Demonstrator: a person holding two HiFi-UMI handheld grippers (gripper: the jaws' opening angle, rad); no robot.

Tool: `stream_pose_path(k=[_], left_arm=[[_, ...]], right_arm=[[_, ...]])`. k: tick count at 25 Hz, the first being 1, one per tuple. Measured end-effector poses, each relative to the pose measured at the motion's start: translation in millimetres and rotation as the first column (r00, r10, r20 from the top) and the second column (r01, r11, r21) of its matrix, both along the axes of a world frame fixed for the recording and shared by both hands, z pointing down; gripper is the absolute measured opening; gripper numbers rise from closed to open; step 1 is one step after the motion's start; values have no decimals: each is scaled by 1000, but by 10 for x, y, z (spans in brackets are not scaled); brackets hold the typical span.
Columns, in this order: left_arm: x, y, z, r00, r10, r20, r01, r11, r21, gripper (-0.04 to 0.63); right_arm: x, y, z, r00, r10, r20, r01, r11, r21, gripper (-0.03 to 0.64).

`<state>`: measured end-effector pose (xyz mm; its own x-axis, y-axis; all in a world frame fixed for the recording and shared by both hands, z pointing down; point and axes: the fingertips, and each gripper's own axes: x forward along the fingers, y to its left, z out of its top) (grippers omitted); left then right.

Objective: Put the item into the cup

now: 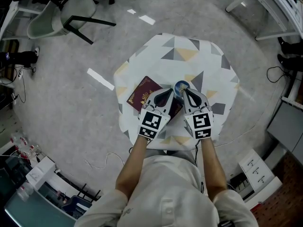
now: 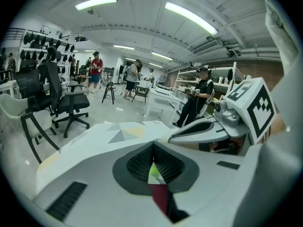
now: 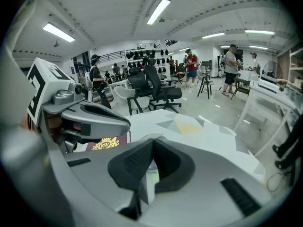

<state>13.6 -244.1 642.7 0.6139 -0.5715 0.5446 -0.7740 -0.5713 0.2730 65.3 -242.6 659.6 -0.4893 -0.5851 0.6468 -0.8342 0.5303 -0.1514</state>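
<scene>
Both claws are closed and empty. The left claw point(image 1: 165, 95) and right claw point(image 1: 190, 95) sit side by side low on the desk point(image 1: 189, 56), with their tips flanking the cup point(image 1: 181, 85) at frame centre. The only loose thing is a maroon booklet point(image 1: 141, 94), so it is likely the item. It lies flat just left of the cup, and the left claw overlaps its right part.

For the pick-up, I judge the left claw should open wide and approach a free edge of the booklet, not its face. A flat cover gives the tips little to bite on, so levering one edge up first would help. The right claw could brace the cup so it does not tip while the booklet goes in end-first. The cup's mouth looks narrow for it, so jamming is a risk.

Only the head view shows the cup and how the things lie on the desk. Each gripper view shows that claw's tips meeting with nothing pinched. The right gripper view also shows a gold crest on the booklet cover. The left gripper view catches only a maroon sliver below its tips. Both show people and chairs beyond the desk.
</scene>
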Motion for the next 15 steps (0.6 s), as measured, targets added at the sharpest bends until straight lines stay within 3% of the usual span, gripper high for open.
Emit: stream_pose_path(k=[15], left_arm=[[45,-36,57,1000,15,3,-15,1000,-8,12]], right_arm=[[-64,0,184,998,-35,-53,32,998,-52,6]])
